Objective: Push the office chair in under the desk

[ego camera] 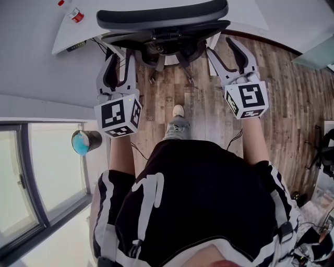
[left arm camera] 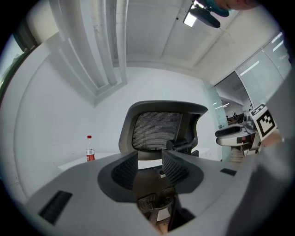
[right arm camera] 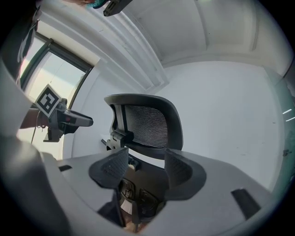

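The black office chair (ego camera: 162,13) stands at the top of the head view, its mesh back facing me and its seat part-way under the white desk (ego camera: 65,39). My left gripper (ego camera: 121,58) is held level behind the chair's left side, jaws open with nothing between them. My right gripper (ego camera: 223,48) is level behind the right side, also open and empty. In the left gripper view the backrest (left arm camera: 159,129) shows beyond the gripper (left arm camera: 150,168), apart from it. The right gripper view shows the backrest (right arm camera: 147,124) past the gripper (right arm camera: 145,168).
A red-capped bottle (ego camera: 76,14) stands on the desk. The chair's star base (ego camera: 175,57) rests on the wooden floor (ego camera: 292,88). My foot (ego camera: 178,111) is behind it. A window (ego camera: 47,172) and a blue-topped cylinder (ego camera: 85,142) are at the left.
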Demonstrator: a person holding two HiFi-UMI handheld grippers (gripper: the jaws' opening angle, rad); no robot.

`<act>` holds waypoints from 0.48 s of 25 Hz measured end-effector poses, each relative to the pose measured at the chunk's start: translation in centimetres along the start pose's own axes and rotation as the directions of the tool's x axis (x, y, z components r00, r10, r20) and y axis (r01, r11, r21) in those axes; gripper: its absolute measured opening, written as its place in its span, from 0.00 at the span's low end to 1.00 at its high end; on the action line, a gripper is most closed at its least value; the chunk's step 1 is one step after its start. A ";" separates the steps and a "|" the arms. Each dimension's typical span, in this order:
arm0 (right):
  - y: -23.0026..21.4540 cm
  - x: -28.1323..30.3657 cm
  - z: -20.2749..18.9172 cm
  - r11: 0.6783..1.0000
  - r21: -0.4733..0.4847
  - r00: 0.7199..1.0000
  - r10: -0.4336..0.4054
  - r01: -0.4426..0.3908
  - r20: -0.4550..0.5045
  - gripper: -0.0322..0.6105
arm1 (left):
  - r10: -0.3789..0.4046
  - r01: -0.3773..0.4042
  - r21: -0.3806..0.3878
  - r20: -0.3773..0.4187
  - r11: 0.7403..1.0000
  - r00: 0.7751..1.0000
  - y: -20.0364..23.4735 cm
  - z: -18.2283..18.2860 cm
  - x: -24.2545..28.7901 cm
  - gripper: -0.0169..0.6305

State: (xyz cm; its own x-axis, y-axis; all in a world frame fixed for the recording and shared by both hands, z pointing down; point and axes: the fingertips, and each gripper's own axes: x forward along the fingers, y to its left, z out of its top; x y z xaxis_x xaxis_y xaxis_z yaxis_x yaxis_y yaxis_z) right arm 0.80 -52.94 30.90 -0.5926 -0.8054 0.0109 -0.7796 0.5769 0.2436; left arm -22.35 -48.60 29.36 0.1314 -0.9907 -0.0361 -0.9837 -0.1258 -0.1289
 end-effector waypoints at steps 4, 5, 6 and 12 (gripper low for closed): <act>0.8 -0.7 0.0 1.000 0.001 1.000 0.017 -0.017 -0.004 0.42 | -0.007 0.007 -0.010 0.000 1.000 1.000 -0.7 -0.1 -0.9 0.27; 1.0 -0.9 -0.1 1.000 0.001 1.000 0.021 -0.021 -0.006 0.42 | -0.010 0.010 -0.013 -0.003 1.000 1.000 -1.0 -0.3 -1.1 0.26; 1.1 -1.0 -0.2 1.000 0.001 1.000 0.024 -0.024 -0.008 0.41 | -0.014 0.014 -0.016 -0.008 1.000 1.000 -1.2 -0.5 -1.3 0.26; 1.7 -1.6 -0.5 0.999 0.000 0.999 0.042 -0.042 -0.012 0.37 | -0.015 0.015 -0.017 0.002 1.000 1.000 -2.3 -1.1 -2.4 0.21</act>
State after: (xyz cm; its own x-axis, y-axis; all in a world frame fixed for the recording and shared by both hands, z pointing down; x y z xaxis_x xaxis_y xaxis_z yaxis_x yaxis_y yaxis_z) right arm 0.48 -50.74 31.81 -0.6225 -0.7819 0.0329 -0.7540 0.6105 0.2425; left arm -20.58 -45.95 30.81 0.1465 -0.9885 -0.0363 -0.9836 -0.1416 -0.1121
